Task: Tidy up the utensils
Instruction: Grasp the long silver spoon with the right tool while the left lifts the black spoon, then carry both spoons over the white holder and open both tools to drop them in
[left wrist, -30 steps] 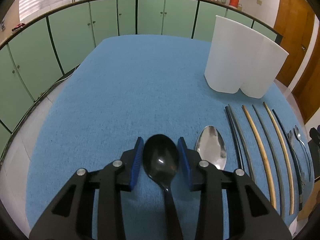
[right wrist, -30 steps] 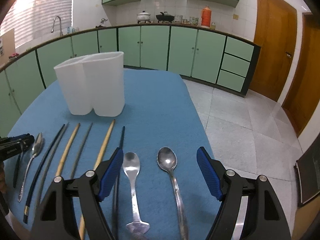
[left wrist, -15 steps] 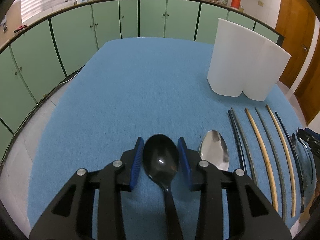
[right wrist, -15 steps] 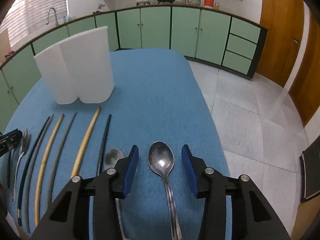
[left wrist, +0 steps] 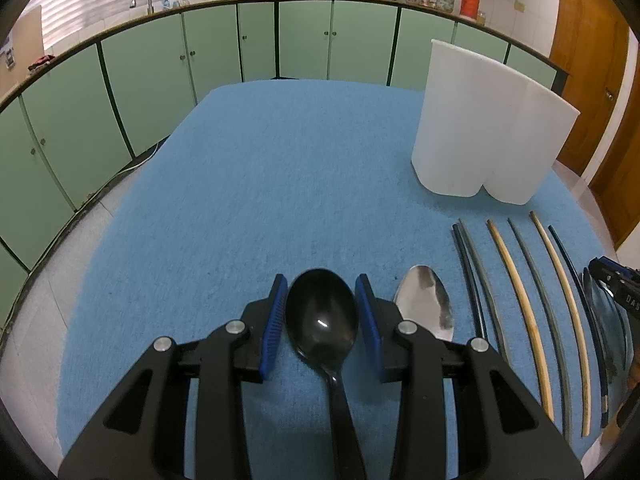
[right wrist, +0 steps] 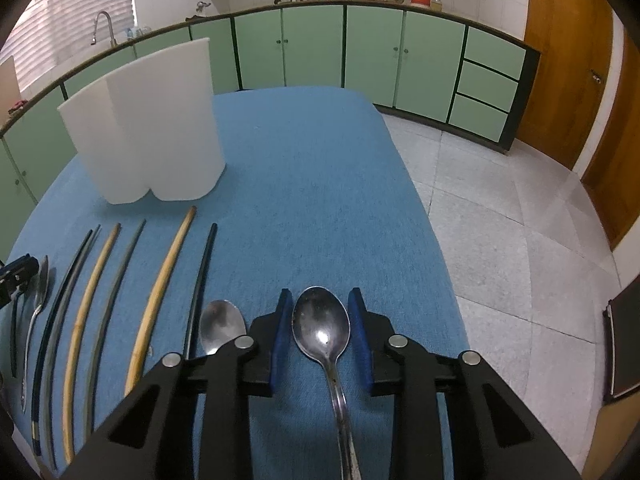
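L gripper (left wrist: 321, 312): jaws clenched on black spoon (left wrist: 322, 318). R gripper (right wrist: 321, 330): jaws closing round steel spoon (right wrist: 321, 330), contact unclear. Tiled floor (right wrist: 500, 220) in R view only. Writing illegible.

Lying between the blue ribbed pads (left wrist: 272, 322) of the left tool (left wrist: 321, 316): glossy black plastic spoon (left wrist: 321, 318). Between the closing right tool (right wrist: 321, 334) pads: shiny, spotted metal spoon (right wrist: 321, 328). Covering the surface: matt, fuzzy blue cloth (left wrist: 260, 184). Standing beyond: smooth matt white plastic holder (left wrist: 488, 128). Lying beside: wooden and dark chopsticks (right wrist: 160, 300).
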`<state>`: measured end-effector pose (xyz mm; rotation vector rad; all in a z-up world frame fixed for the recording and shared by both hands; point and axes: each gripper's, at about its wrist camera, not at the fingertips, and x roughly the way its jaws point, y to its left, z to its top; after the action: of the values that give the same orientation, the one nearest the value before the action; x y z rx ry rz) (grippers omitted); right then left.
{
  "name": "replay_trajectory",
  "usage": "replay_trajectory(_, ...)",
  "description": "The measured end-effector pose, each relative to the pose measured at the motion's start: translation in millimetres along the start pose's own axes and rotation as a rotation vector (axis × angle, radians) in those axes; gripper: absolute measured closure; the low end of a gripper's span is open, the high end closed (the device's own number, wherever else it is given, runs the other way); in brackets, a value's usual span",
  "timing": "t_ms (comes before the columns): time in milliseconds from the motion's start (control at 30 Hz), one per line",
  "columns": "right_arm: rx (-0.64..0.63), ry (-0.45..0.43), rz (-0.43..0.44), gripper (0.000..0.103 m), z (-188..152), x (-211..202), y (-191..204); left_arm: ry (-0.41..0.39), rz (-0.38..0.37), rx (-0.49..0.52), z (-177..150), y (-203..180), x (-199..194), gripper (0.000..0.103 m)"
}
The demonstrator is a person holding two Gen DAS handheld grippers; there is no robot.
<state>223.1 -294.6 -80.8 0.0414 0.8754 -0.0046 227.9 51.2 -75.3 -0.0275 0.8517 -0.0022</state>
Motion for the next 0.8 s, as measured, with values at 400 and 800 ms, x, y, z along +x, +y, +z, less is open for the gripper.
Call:
replay_trajectory(400,0.015,-0.209,0.105,0.075,8,-63,-4,-0.164,-0.037,0.0,10,-5,-53,0.069)
replay_trajectory(800,0.039,-0.363,0.228,0.075,32,-101,2,-0.351,-0.097,-0.015,32,-11,-85,0.069)
